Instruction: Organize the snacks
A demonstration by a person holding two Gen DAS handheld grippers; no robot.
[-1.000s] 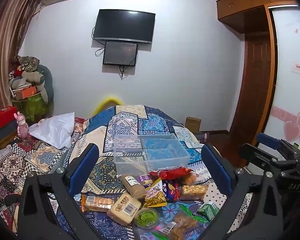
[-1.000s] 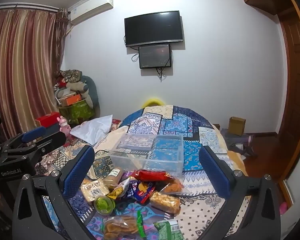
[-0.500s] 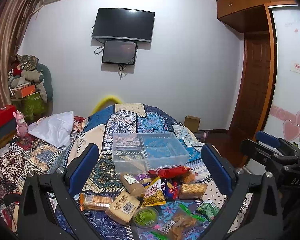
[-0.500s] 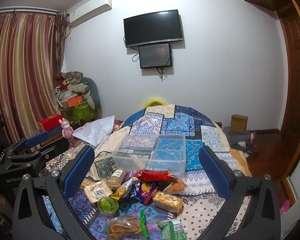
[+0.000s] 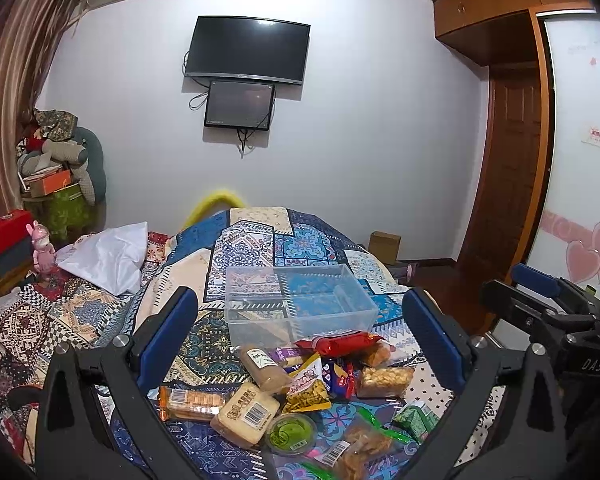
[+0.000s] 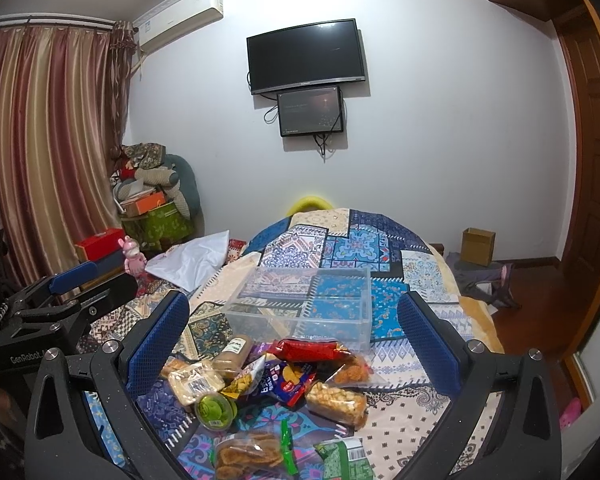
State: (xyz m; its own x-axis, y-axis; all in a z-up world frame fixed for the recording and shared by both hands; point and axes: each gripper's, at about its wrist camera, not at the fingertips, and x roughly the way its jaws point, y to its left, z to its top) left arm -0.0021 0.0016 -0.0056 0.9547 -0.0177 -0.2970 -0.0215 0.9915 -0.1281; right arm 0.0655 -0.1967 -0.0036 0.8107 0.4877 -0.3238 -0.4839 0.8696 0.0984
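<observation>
The snack pile point(image 5: 316, 388) lies on the bedspread point(image 5: 260, 240), just before the bin point(image 5: 296, 300).

A clear plastic bin point(image 5: 300, 300), empty and upright, sits at centre frame on a patchwork bed point(image 5: 260, 236), open side up. Just in front of it, toward the lower centre, lies a loose heap of snacks: a red packet point(image 5: 338, 343) touching the bin's near wall, a tan bottle point(image 5: 265, 368) on its side, a yellow chip bag point(image 5: 308, 386), a blue-red packet point(image 5: 340, 376), a clear bag of puffs point(image 5: 385, 376), an orange biscuit pack point(image 5: 192, 398), a pale barcoded block point(image 5: 245, 412), a round green tub point(image 5: 291, 433) and a green carton point(image 5: 414, 420) at the heap's right edge.
</observation>
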